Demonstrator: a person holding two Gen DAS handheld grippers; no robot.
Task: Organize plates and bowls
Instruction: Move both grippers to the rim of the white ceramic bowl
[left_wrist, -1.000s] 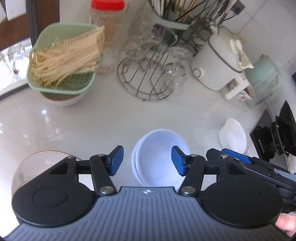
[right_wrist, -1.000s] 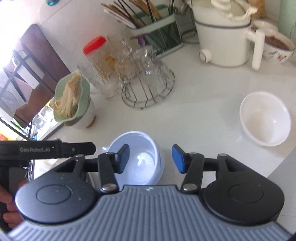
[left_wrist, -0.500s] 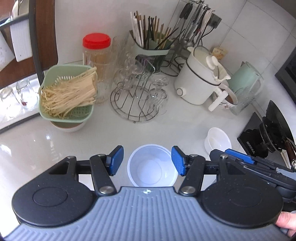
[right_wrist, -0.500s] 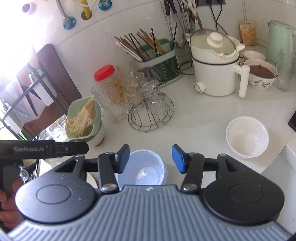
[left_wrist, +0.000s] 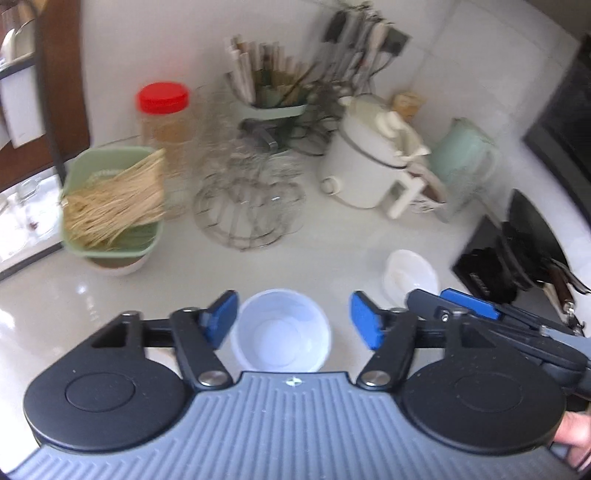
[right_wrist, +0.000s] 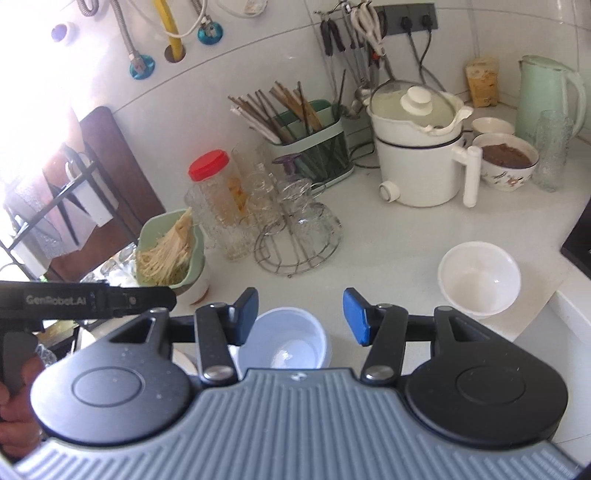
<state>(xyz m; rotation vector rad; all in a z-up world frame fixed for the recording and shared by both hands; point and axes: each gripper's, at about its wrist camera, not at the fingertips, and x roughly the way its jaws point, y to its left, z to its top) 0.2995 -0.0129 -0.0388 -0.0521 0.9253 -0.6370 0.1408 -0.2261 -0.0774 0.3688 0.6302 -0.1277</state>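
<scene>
A pale blue bowl sits on the white desk, framed between the spread blue pads of the left claw, which hangs above it released and grasping nothing. The right claw hovers over the same bowl from the other side, likewise released and empty. A white bowl rests well apart, near the desk's right edge beside the dark stove. Both bowls stand unstacked, so the sorting seems at an early stage. The likely step is to nest one bowl in the other. Done well, a claw would come down with one pad inside the rim and one outside, clench firmly on the thin wall, lift straight, and lower the bowl level so it seats without tipping. The glass rack and noodle basket behind leave little room for a wide swing.
</scene>
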